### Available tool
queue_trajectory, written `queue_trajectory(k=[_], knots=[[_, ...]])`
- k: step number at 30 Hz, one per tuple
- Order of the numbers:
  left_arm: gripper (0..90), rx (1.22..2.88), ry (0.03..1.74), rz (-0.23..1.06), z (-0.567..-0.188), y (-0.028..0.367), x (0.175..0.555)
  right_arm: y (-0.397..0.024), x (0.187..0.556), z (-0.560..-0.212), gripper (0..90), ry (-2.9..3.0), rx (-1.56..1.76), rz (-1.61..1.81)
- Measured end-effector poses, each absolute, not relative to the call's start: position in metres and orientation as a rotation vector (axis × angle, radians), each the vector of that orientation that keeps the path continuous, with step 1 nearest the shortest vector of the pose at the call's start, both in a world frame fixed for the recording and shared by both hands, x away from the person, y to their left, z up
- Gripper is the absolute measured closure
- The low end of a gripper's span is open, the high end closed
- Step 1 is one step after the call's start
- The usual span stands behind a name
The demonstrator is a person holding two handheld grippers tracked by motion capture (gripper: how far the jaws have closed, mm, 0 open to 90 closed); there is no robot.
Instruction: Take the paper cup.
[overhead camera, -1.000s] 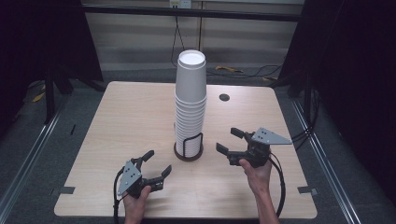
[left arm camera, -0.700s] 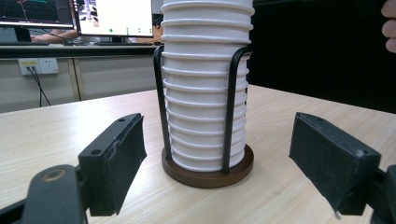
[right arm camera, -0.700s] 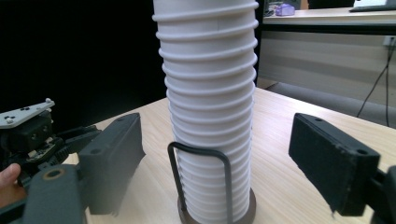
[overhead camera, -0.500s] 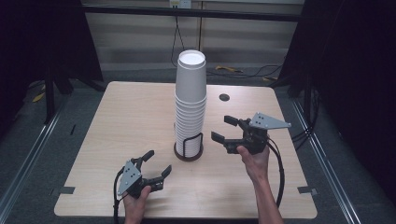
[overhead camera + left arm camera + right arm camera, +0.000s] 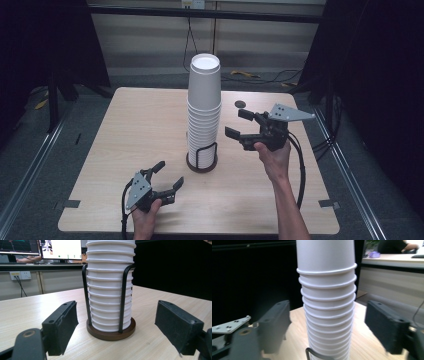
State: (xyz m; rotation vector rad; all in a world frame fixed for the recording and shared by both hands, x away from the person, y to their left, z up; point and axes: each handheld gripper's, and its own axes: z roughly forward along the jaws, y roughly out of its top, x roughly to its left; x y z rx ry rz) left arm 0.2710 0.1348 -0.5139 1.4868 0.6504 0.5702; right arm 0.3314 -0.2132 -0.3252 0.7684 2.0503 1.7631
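Right gripper (image 5: 241, 123), jaws spread and empty, is hovering just beside the upright cup stack (image 5: 203, 107) in its holder mid-table, nearer than the left gripper (image 5: 166, 176), also spread, resting low.

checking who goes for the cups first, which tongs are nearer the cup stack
Right. The right tongs are raised beside the cup stack, jaws open toward its upper rims. The left tongs sit low near the table's front edge, open, facing the holder base.
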Motion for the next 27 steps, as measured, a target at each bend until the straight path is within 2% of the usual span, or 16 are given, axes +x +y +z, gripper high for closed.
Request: queue_trajectory(k=[8,10,23,25,27], knots=[[18.0,1.490,0.651,0.569,-0.514,0.135,0.271,-0.208,0.339,-0.306,16.2,2.065,0.723,1.767],[18.0,1.492,0.650,0.571,-0.514,0.135,0.271,-0.205,0.341,-0.301,13.4,2.083,0.701,1.777],[18.0,1.493,0.647,0.570,-0.514,0.135,0.271,-0.194,0.350,-0.273,18.0,2.117,0.624,1.751],[18.0,1.492,0.646,0.566,-0.514,0.135,0.271,-0.193,0.351,-0.269,22.3,2.113,0.604,1.769],[18.0,1.486,0.648,0.562,-0.514,0.135,0.271,-0.192,0.352,-0.264,21.4,2.103,0.594,1.789]])
